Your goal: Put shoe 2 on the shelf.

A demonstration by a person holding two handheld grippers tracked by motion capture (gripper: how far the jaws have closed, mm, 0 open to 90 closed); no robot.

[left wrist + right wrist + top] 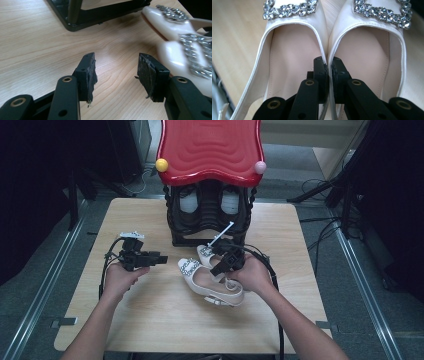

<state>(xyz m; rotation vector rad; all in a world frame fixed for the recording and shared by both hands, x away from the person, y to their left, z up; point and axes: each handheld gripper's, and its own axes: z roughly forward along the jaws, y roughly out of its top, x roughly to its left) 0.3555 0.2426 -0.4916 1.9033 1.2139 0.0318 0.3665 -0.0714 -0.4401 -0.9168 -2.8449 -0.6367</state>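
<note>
1. Two hand-held grippers work over the counter (150,320). The left hand-held gripper (116,71) hovers at the left with its jaws spread and nothing between them, aimed toward the shoes.
2. A black rack (207,220) with a red top (210,147) stands at the counter's far edge; white shoes appear to sit on its upper shelf.
3. The pair of shoes (210,280) lies on the counter just in front of the rack, side by side, rhinestone buckles (289,10) forward.
4. The right hand-held gripper (328,72) is closed on the two inner side walls of the shoes, pinching them together, one jaw inside each shoe.
5. Judged step: the pair is gripped as a unit, probably for transfer to or from the rack.
6. Next move calls for lifting both shoes level, keeping the pinch firm so neither slips; the left hand-held gripper can steady the toes.
</note>
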